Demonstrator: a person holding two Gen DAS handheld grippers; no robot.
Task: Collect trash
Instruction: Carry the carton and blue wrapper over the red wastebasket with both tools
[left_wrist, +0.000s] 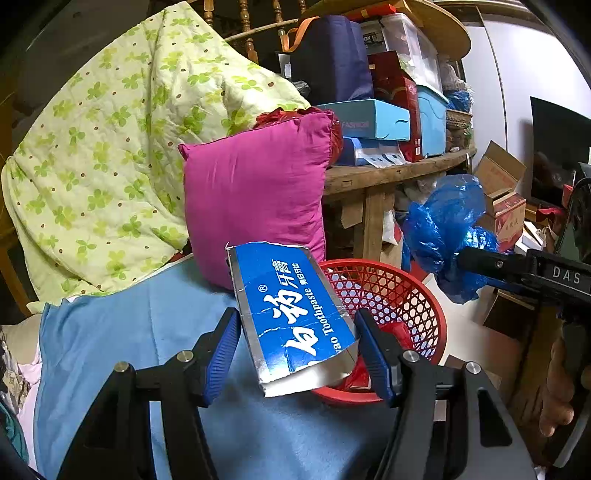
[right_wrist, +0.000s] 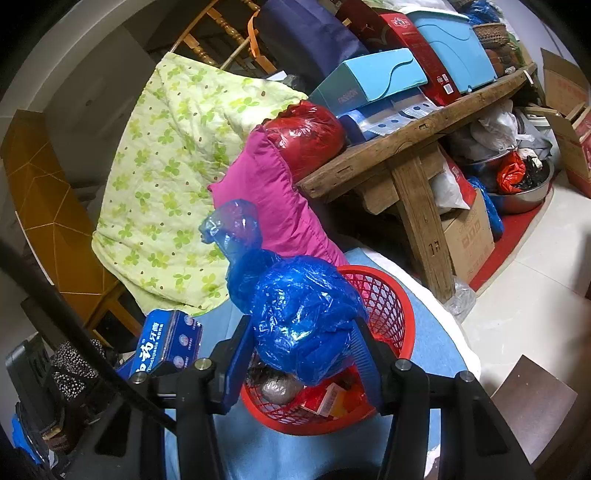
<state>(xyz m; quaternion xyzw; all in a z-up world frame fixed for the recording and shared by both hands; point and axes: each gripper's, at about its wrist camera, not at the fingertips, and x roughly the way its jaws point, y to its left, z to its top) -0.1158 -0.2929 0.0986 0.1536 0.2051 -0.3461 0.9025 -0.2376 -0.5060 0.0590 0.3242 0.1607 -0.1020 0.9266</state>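
Right now the torn blue toothpaste box (left_wrist: 291, 317) sits between the blue pads of the left gripper (left_wrist: 299, 354), pinched at its sides, and it hangs over the near rim of the red basket (left_wrist: 424, 291), still more over the blue sheet (left_wrist: 129, 350) than over the basket's mouth. The right gripper (right_wrist: 303, 354) has its pads squeezed on a crumpled blue plastic bag (right_wrist: 295, 317), and that bag floats right above the basket, where some trash already lies at the bottom. So both tools are full, and both are crowding toward the same small basket. The box looks soft and ripped, so I think it could bend and slip out before it is over the hole, and then it would land on the sheet. The bag is puffy and light, so it may catch on the rim or stick to a pad when let go. The two grippers could also bump each other, or knock the basket over, since it stands on a soft bed near the edge. The pink pillow (left_wrist: 255, 195) and the green leafy quilt (left_wrist: 110, 147) lie just behind.
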